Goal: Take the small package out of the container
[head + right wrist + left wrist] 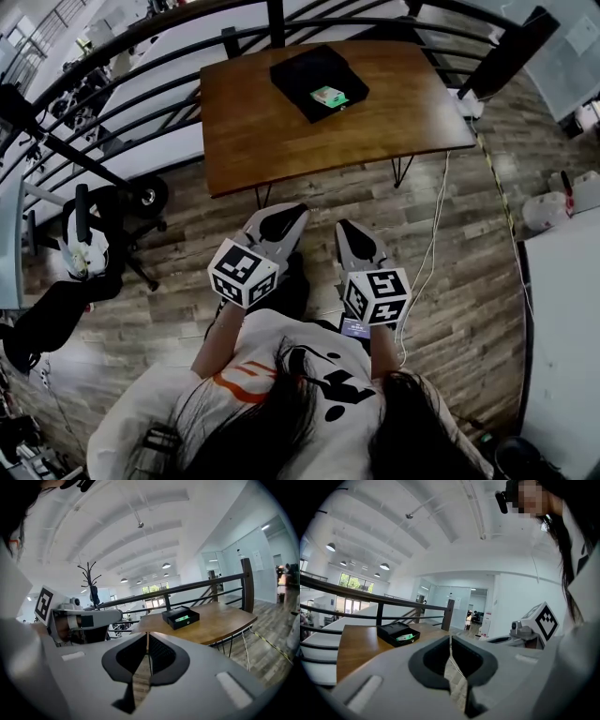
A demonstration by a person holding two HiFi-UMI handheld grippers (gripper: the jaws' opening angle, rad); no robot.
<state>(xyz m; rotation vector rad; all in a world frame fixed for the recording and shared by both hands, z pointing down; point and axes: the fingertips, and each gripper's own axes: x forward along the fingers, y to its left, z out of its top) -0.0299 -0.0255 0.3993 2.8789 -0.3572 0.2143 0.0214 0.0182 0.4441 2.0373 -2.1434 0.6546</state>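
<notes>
Warm brown wood tops the table [272,141], which stands hard against a black railing [141,56]. On the far half of the tabletop sits the black container [300,67], a shallow box open at the top and set at a slant to the table's edges. The small package [329,96], green and white, lies inside it by the corner nearest the person, touching neither gripper.

The person stands back from the table on a grey-brown plank floor [459,281], holding both tools out in front of the body. They sit side by side and point toward the table, well apart from it. The left gripper [281,217] has its two jaws pressed together at the tips with nothing caught between them. In its own view only a sliver of floor shows through the slit lower down. The right gripper [349,230] is the same: jaws drawn together, tips meeting, empty. Each carries its marker cube [242,272] just ahead of the hand.

A white cable [433,225] trails across the planks from the table's right end toward the person. Off to the left in the right gripper view, beyond the railing, a dark coat stand [90,581] rises with something dark hanging from it.
</notes>
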